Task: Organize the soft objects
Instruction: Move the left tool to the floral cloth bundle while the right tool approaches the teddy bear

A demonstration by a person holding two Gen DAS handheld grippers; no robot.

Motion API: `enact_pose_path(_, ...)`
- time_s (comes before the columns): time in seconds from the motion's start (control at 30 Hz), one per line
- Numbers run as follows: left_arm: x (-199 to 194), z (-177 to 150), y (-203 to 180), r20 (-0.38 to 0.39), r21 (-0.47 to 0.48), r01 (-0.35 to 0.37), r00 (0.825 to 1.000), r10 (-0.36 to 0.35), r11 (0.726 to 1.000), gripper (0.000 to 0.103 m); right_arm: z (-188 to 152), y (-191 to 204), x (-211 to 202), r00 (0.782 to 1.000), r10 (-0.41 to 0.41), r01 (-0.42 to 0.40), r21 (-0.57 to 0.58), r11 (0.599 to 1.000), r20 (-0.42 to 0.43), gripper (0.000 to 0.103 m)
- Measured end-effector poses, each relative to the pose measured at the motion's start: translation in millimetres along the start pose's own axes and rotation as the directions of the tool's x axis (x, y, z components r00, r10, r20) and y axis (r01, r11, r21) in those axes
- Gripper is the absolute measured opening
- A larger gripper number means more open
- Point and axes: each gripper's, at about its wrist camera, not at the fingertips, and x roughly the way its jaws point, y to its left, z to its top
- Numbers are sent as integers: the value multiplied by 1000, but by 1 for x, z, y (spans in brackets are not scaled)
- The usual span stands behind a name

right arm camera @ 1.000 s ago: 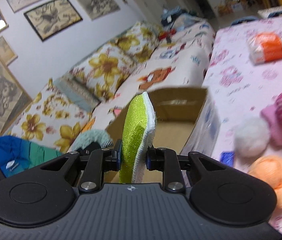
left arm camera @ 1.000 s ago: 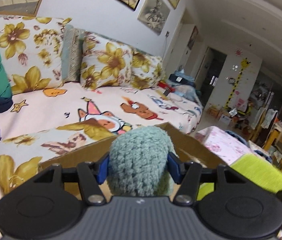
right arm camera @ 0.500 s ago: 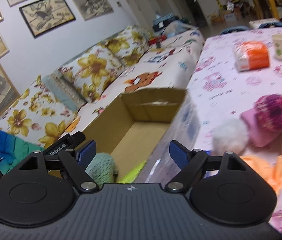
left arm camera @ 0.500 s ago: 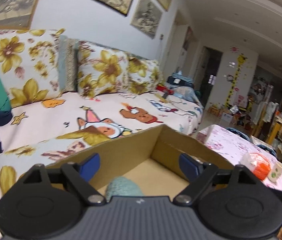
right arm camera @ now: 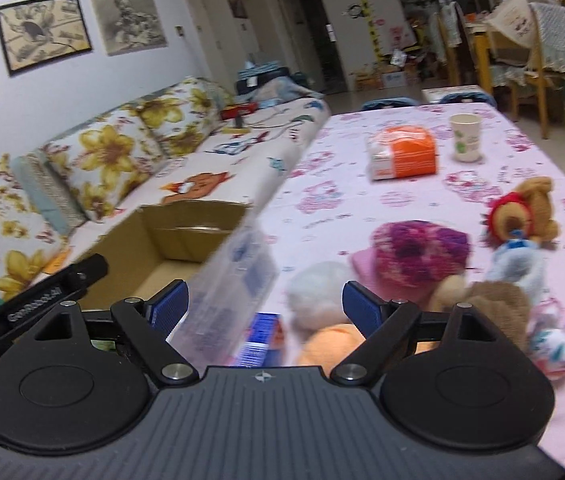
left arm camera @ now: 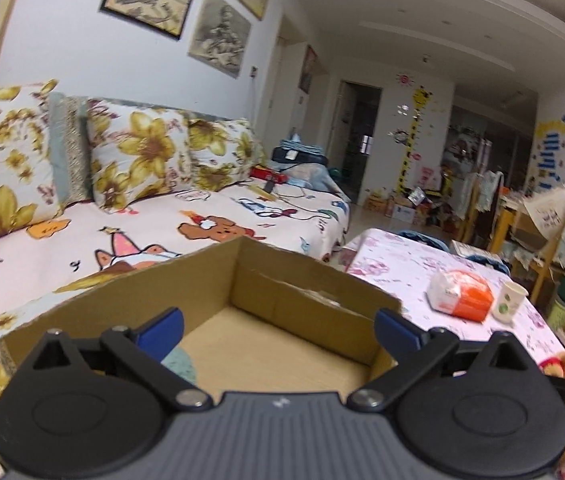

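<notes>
An open cardboard box (left arm camera: 186, 292) sits just ahead of my left gripper (left arm camera: 278, 326), whose jaws are opening with nothing between them. A teal crocheted piece (left arm camera: 180, 364) lies on the box floor by the left finger. My right gripper (right arm camera: 266, 306) is also opening and holds nothing; it points past the box (right arm camera: 150, 240) toward the table. On the pink tablecloth (right arm camera: 362, 200) lie a white pompom (right arm camera: 314, 292), an orange soft ball (right arm camera: 330, 344), a pink and purple knit hat (right arm camera: 418, 256), a lion plush (right arm camera: 522, 212) and a brown plush (right arm camera: 486, 304).
A clear plastic container (right arm camera: 234, 280) stands between the box and the soft toys. Farther back on the table are an orange packet (right arm camera: 402, 156) and a paper cup (right arm camera: 464, 136). A sofa with flowered cushions (left arm camera: 134, 160) runs along the left wall behind the box.
Both grippers opened: the left let go of the teal crocheted piece and the right let go of the green cloth, and both dropped into the box. The right view has swung toward the table.
</notes>
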Motion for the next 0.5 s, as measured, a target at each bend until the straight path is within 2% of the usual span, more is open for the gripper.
enact_pose_path(0.2,-5,-4,-16,24,53,21,999,-22,998,102,-2,-16,-3,995,-99,99,7,995,-6,103)
enact_pose_path(0.5,-10,-10,-39,46,122,71,996,-77,990,102,-4,-28,-14,985,-166,167,-12,986,36,103)
